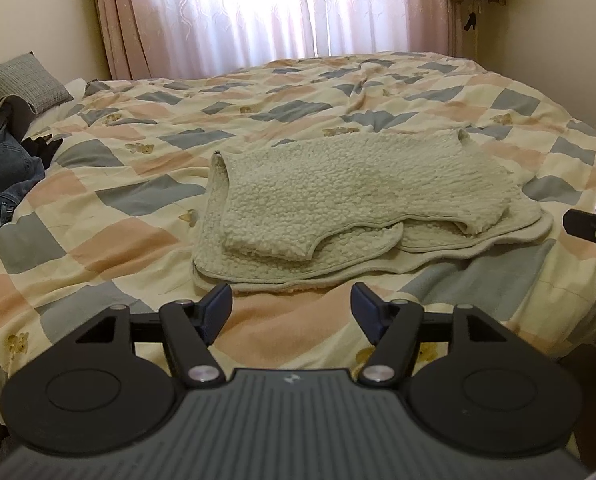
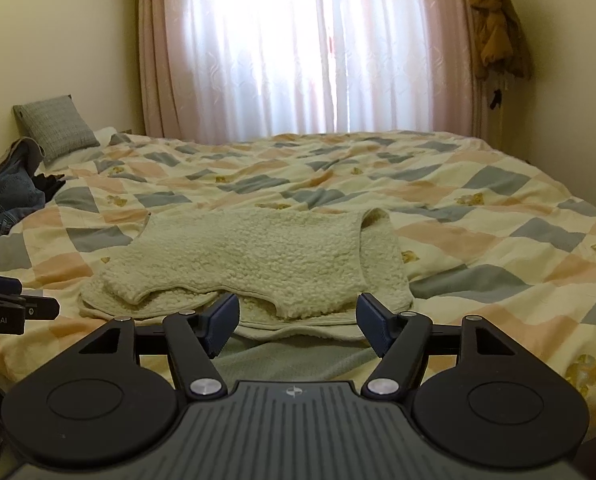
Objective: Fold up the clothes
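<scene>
A cream fleece garment (image 1: 358, 196) lies near the middle of the bed (image 1: 118, 248), on a checked quilt with small bear prints. We judge it partly folded: an upper layer, ending in what looks like a sleeve, is turned over a wider bottom layer whose wavy edges still stick out. Further folds and squaring seem left to do. Our left gripper (image 1: 291, 312) hovers just short of the garment's near edge, fingers spread apart and holding nothing. Our right gripper (image 2: 298, 322) hovers likewise at that edge, fingers apart and empty. Beyond the garment's left side, well apart, crumpled jeans (image 1: 2, 172) and a grey pillow (image 1: 24, 80) lie.
</scene>
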### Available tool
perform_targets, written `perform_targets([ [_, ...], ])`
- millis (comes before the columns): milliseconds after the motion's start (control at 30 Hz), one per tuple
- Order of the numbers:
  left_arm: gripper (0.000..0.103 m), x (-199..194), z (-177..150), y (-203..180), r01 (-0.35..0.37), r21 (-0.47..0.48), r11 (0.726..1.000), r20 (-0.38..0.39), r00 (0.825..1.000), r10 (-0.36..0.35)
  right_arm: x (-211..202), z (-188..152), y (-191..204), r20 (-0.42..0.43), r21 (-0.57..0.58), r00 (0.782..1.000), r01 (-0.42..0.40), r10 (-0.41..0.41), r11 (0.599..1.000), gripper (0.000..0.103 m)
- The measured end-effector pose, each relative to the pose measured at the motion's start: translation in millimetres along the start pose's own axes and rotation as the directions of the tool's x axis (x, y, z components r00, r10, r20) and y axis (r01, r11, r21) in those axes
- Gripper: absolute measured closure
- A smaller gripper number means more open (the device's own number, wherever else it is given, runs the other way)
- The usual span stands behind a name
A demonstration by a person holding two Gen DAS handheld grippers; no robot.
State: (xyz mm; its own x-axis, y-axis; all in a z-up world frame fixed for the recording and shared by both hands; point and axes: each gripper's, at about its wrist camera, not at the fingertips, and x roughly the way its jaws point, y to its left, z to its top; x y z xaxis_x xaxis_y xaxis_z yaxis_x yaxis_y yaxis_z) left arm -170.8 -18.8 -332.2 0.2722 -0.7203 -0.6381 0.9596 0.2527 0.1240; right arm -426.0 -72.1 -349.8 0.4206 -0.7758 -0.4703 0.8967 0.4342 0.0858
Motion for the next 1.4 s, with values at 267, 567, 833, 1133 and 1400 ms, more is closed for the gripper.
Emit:
perform_targets([
  [267,0.037,28.6,4.8,8.3,0.037,-0.041,0.998,-0.037,0.999,-0.039,23.5,-3.1,-6.4,-0.052,0.010,0.999,0.004,-0.003,1.000,0.032],
  [567,0.013,116.8,-28.0,122.9,0.268,-0.743,0.613,0.041,0.933,-0.358,61.3,-12.7,-24.3,-0.150,0.011,0.989,0.015,-0.013,1.000,0.031],
  [833,0.006,188.1,-64.6,163.4,0.283,-0.923,0.261,0.185,0.921,-0.344,108.6,-0.4,-31.1,-0.194,0.034,0.981,-0.002,0.009,0.999,0.026],
  [1133,0.019,194.4,-31.7,146.4,0.377,-0.798,0.470,0.229,0.911,-0.342,143.4,23.1,-30.3,-0.124,0.021,0.992,-0.006,0.008,1.000,0.045],
  [1400,0.055,210.8,-46.8,144.4,0.319,-0.818,0.478,0.192,0.936,-0.296,167.6,21.3,-54.0,-0.152,0.083,0.988,-0.023,0.035,0.996,0.076],
])
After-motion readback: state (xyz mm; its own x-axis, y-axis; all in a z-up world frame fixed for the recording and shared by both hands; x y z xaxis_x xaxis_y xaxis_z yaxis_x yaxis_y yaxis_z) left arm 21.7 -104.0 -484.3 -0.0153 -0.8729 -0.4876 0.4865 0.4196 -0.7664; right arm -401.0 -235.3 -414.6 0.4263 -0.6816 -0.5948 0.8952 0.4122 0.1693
